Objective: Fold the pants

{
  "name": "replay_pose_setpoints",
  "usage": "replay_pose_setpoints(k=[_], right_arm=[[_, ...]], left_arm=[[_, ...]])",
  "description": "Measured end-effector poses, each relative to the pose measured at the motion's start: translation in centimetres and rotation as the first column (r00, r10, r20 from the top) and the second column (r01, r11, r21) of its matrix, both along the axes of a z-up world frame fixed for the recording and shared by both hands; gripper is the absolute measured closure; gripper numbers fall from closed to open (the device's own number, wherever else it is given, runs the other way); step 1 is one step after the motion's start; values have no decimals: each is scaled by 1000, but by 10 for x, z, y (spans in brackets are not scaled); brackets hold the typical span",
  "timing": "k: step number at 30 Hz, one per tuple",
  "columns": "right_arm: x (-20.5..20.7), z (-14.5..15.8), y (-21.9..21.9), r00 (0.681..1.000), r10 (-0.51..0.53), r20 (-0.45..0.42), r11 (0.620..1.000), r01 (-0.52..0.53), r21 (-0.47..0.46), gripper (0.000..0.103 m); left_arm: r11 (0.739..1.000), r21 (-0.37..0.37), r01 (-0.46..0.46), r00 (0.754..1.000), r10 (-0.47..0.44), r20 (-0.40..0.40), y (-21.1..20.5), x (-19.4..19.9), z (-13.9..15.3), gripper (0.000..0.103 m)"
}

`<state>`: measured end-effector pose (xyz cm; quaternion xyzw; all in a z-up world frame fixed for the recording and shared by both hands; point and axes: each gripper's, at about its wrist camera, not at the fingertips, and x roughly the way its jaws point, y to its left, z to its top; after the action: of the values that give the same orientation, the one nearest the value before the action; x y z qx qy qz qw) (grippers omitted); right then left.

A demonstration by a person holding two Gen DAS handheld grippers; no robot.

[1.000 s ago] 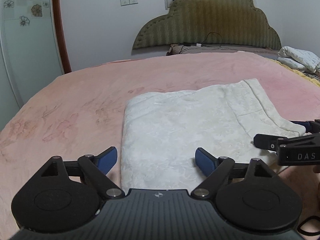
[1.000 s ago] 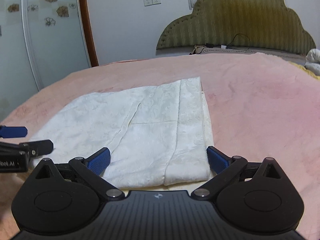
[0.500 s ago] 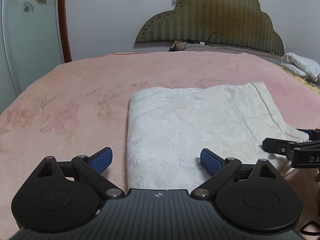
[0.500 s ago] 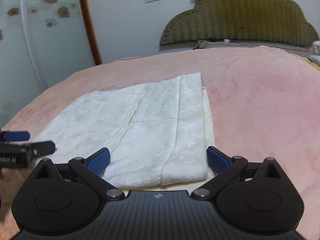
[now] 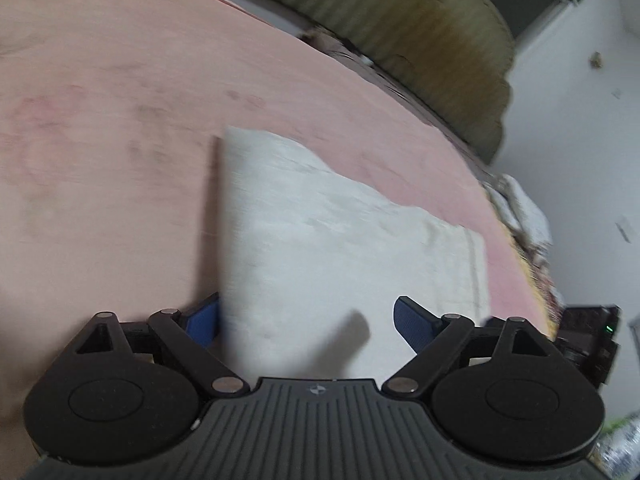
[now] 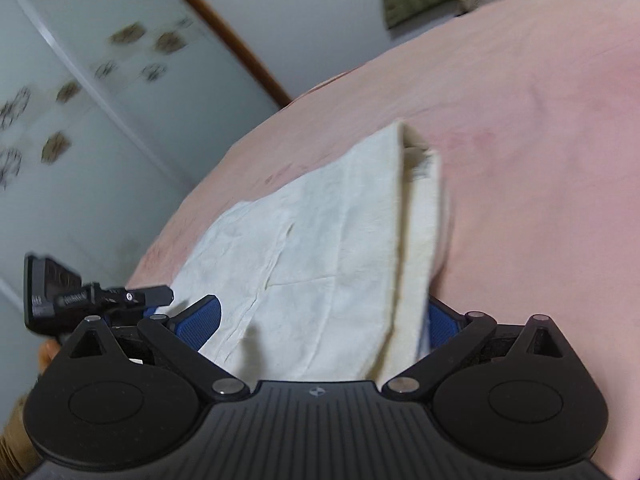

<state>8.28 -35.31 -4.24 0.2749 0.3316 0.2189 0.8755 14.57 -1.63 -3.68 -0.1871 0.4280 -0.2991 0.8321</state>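
1. A home bedroom is being shown.
2. Most of both views is being filled by a bed (image 5: 120, 100) covered with a pink blanket (image 6: 540, 100).
3. A scalloped olive headboard (image 5: 420, 32) is being seen at the far end against a white wall (image 5: 580, 92).
4. A sliding wardrobe door (image 6: 80, 120) with flower prints is being seen beside the bed.
5. Folded bedding (image 5: 520, 208) is being kept at the bed's edge.

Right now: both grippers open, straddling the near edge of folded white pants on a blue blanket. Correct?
Not quite: the blanket is pink, not blue, as the right wrist view shows. The rest holds: left gripper and right gripper are open, straddling the near edge of the folded white pants.
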Motion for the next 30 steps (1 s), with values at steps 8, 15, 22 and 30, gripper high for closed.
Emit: replay_pose_setpoints(k=[8, 15, 22, 30], right_arm=[[13, 0, 4, 999, -48, -16, 998, 47, -37, 62], [-5, 36, 33, 991, -32, 133, 985, 54, -165, 77], [45, 74, 69, 976, 31, 217, 968, 25, -249, 77], [126, 43, 92, 991, -131, -4, 947, 124, -296, 54]], left_arm=[[998, 63, -30, 999, 27, 44, -9, -10, 0, 80], [975, 210, -78, 945, 5, 328, -27, -48, 31, 89], [946, 259, -194, 884, 54, 465, -12, -28, 64, 89], [856, 401, -325, 928, 207, 311, 6, 46, 36, 62]])
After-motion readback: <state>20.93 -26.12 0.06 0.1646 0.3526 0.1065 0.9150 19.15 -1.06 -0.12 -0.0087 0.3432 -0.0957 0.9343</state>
